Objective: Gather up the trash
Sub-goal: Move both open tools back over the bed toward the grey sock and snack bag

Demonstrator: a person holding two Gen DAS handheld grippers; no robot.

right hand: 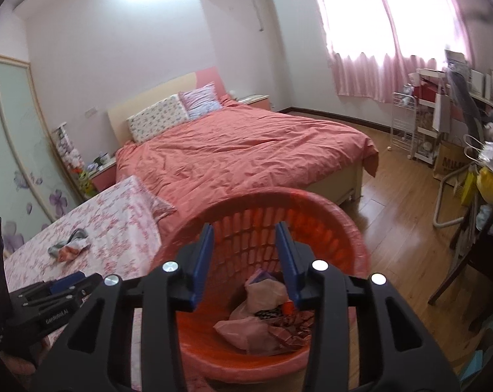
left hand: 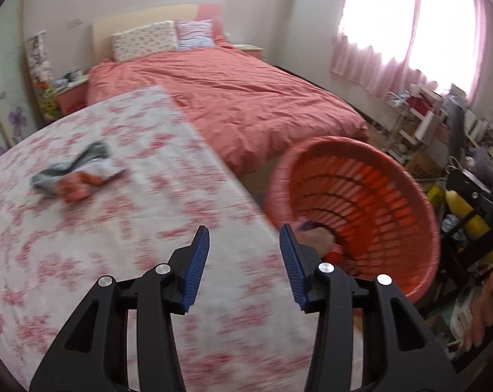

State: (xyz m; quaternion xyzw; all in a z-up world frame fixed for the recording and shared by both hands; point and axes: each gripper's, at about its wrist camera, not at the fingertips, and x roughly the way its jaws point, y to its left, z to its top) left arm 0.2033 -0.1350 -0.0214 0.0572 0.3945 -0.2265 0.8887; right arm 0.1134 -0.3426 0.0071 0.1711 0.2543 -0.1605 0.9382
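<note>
Risk: your left hand-held gripper (left hand: 244,248), jaws apart and empty, may push the crumpled grey-and-orange wrapper (left hand: 76,176) across the floral-clothed desk (left hand: 132,245), away from the orange slotted plastic basket (left hand: 409,176).

Both wrist views face the far bed (left hand: 226,104). The left looks over the near table (left hand: 122,228); the right, close above the basket (right hand: 337,225).

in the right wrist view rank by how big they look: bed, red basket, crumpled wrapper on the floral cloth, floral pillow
1. bed
2. red basket: close to the camera, so its apparent size is inflated; it may rival the bed
3. floral pillow
4. crumpled wrapper
</note>
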